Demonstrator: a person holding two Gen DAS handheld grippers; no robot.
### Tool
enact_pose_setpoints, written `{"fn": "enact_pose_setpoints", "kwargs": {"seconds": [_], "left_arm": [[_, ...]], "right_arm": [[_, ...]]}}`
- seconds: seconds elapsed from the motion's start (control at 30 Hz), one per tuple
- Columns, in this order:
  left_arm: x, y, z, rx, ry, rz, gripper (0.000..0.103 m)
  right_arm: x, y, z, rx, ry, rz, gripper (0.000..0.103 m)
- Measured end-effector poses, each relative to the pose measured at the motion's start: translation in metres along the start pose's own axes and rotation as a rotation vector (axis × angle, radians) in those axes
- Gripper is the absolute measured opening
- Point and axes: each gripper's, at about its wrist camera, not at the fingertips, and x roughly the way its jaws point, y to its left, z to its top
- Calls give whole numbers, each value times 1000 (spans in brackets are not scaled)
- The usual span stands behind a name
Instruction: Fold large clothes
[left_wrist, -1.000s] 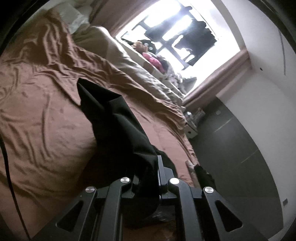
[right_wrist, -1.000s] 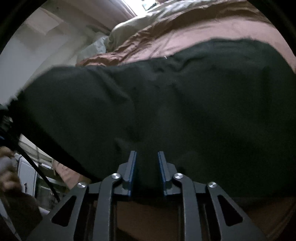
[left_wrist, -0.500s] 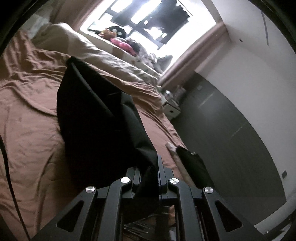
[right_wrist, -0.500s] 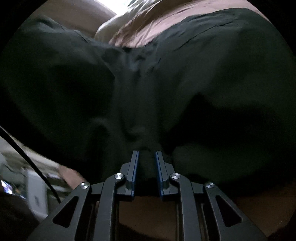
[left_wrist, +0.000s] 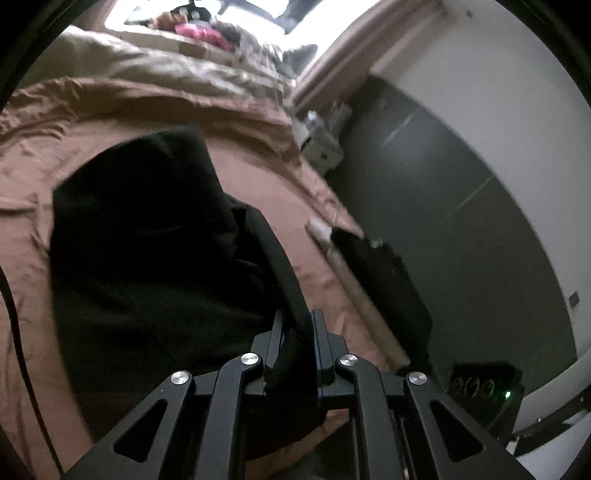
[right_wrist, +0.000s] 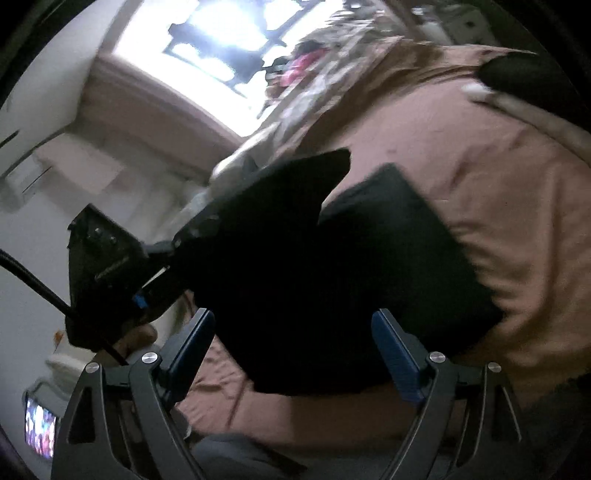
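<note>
A large black garment (left_wrist: 147, 240) lies bunched on the brown bedsheet (left_wrist: 29, 155). My left gripper (left_wrist: 297, 328) is shut on a fold of it and holds that edge up. In the right wrist view the black garment (right_wrist: 332, 266) lies partly folded on the bedsheet (right_wrist: 498, 166), one corner lifted by the left gripper (right_wrist: 177, 243), which a hand holds at the left. My right gripper (right_wrist: 293, 332) is open and empty, its jaws wide apart just in front of the garment's near edge.
A beige duvet (left_wrist: 177, 70) is heaped at the far side of the bed under a bright window (left_wrist: 258, 7). A dark bag (left_wrist: 384, 273) lies at the bed's right edge beside a dark wall panel (left_wrist: 461, 206). A cable (right_wrist: 33, 277) trails from the left gripper.
My right gripper has let go of the garment, opened wide and pulled back. My left gripper, still shut on the cloth, has swung toward the bed's right edge, and the garment has folded over.
</note>
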Motion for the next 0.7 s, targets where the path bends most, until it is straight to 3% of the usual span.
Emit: {"fn": "enact_pose_setpoints", "kwargs": {"seconds": [0.1,0.2,0.27,0.33,0.5,0.7], "left_arm": [[35,-5,-8,8,92,8,20],[50,-7,-16,4,156,-55,33],[48,-10,-18,13,166,-106,44],[36,-11,-16,38,131,-82,67],[1,6,-11,51,70,19,69],[-39,67,-25,1,56,207,69]], "right_arm": [[-4,-37,-5,80,1,-33,86],[-1,-56,-8,133,15,-35,86],[1,-56,-7,134,27,-37,86],[9,-56,-6,123,45,-27,86],[35,-39,-3,79,101,-6,86],[75,-39,5,25,184,10,86]]}}
